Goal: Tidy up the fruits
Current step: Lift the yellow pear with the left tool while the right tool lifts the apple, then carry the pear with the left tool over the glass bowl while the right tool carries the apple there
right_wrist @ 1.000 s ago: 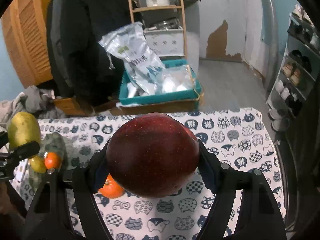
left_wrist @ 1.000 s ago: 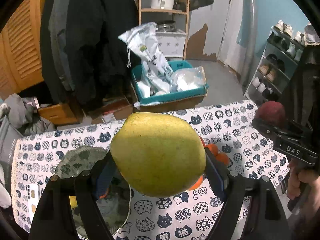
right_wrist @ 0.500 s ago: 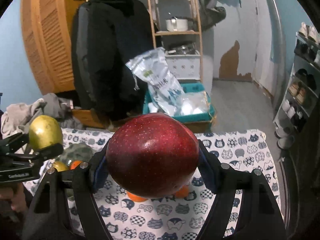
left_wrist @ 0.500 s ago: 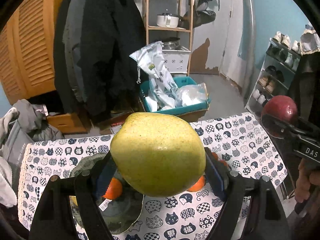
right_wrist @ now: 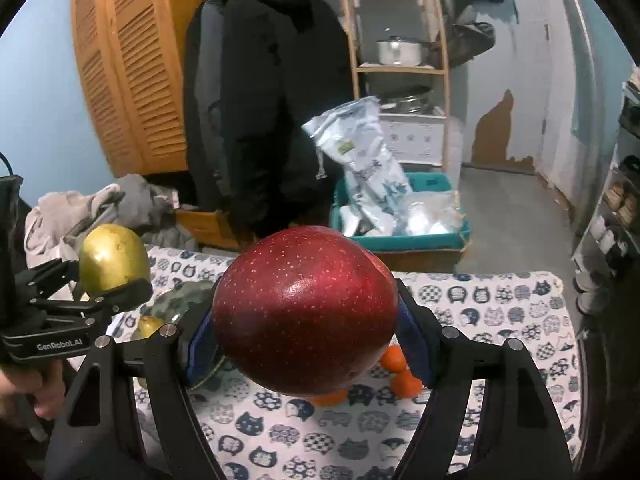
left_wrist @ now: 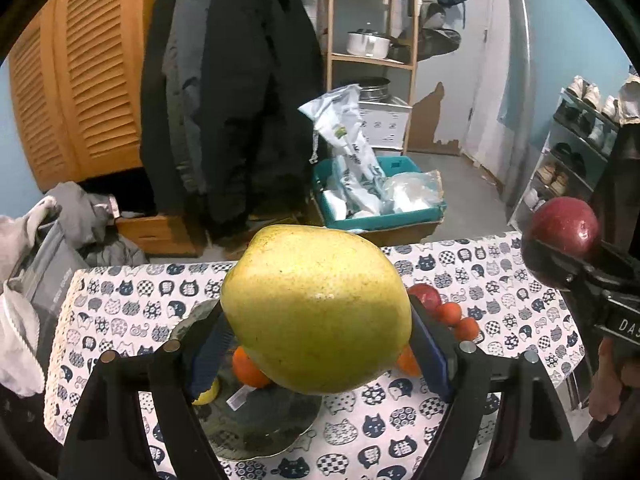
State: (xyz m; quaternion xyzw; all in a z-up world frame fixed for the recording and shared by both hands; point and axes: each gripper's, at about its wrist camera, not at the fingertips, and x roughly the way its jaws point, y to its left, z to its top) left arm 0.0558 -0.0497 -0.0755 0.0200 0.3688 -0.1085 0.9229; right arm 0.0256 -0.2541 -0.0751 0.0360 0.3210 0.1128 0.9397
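My left gripper [left_wrist: 316, 344] is shut on a big yellow-green pear [left_wrist: 316, 308] and holds it high above the table. It also shows in the right wrist view [right_wrist: 114, 262]. My right gripper [right_wrist: 304, 344] is shut on a dark red apple [right_wrist: 306, 312], also high; the apple shows in the left wrist view [left_wrist: 564, 228]. Below lies a grey-green plate [left_wrist: 260, 424] with an orange [left_wrist: 248, 368] and a small yellow fruit [left_wrist: 206, 394]. Small oranges [left_wrist: 458, 320] and a red apple [left_wrist: 424, 294] lie on the cat-print tablecloth [left_wrist: 400, 420].
Behind the table hang dark coats [left_wrist: 232, 100]. A teal crate [left_wrist: 380, 216] with plastic bags sits on the floor. A wooden shelf with a pot [left_wrist: 368, 44] stands at the back, a shoe rack [left_wrist: 580, 148] at the right, clothes [left_wrist: 60, 220] at the left.
Both grippers have risen and pulled back with their fruits still held. The table now sits lower and farther in both views, showing more of the room.
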